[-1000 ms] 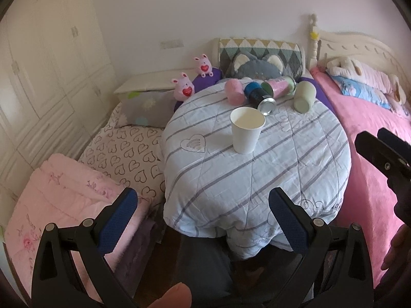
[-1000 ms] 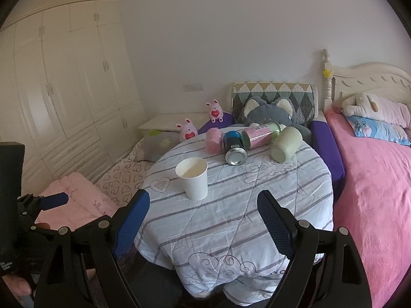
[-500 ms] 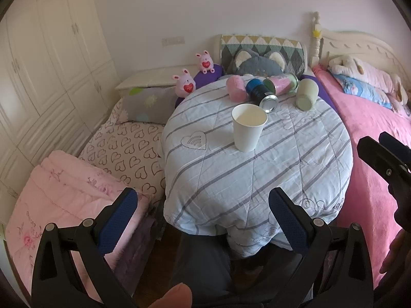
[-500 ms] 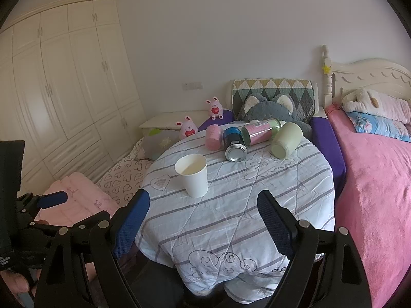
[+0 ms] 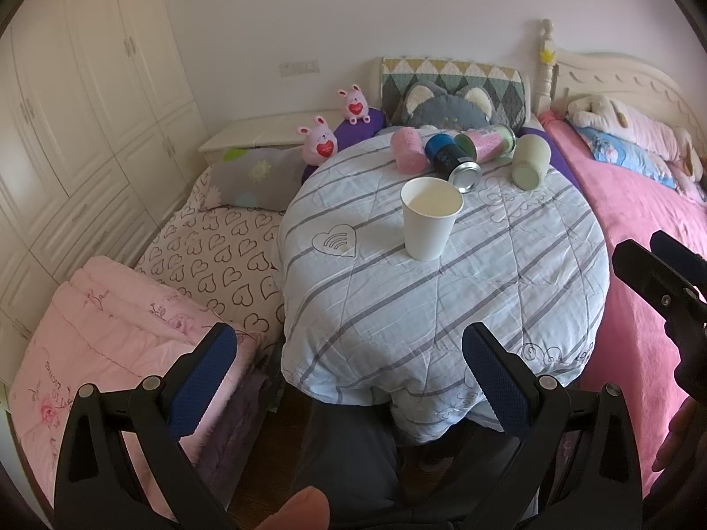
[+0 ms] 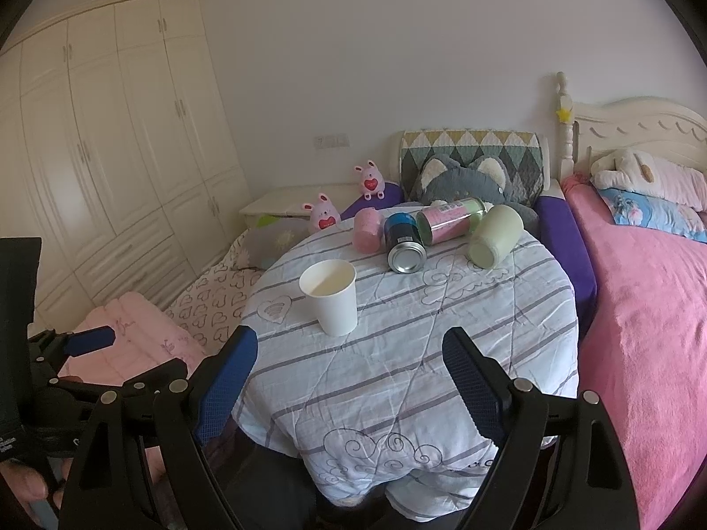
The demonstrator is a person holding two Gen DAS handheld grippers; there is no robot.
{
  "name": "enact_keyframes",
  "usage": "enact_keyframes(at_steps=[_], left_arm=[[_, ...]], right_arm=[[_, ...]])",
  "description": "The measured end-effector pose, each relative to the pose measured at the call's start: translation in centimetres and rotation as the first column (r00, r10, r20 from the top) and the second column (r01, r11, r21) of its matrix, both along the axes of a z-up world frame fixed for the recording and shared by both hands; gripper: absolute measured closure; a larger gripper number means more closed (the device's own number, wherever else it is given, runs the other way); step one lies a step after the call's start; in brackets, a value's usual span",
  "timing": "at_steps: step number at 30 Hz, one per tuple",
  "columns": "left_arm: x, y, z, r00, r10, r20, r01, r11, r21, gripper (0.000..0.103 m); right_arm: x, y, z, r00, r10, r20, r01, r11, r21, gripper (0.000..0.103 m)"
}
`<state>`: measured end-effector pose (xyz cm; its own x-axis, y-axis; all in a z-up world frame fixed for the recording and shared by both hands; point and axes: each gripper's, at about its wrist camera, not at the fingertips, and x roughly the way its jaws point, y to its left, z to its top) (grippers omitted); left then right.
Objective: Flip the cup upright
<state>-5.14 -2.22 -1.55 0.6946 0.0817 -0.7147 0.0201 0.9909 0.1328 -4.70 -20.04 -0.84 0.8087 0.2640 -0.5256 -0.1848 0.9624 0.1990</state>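
Note:
A white paper cup (image 5: 429, 220) stands upright, mouth up, on the round table covered with a striped quilt (image 5: 521, 274); it also shows in the right wrist view (image 6: 330, 302). My left gripper (image 5: 349, 375) is open and empty, held back from the table's near edge. My right gripper (image 6: 349, 380) is open and empty, also short of the near edge, with the cup ahead and to the left. Each gripper shows at the edge of the other's view.
At the table's far side lie a pink cup (image 5: 408, 150), a blue can (image 5: 450, 161), a pink-green bottle (image 5: 486, 143) and a pale green cup (image 5: 530, 161). A pink bed (image 5: 654, 229) is to the right, folded bedding (image 5: 101, 322) to the left.
Both grippers have drifted back and tilted slightly; the cup and table sit a little lower in view. The cup stays upright and both grippers stay open.

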Motion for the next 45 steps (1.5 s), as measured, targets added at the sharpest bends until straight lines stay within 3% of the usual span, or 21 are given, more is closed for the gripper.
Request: enact_keyframes(at_steps=[45], left_arm=[[1.7,-0.5,0.4,1.000,0.011,-0.003,-0.011,1.000,0.016,0.000]], right_arm=[[1.8,-0.3,-0.9,1.000,0.012,-0.028,-0.012,1.000,0.007,0.016]])
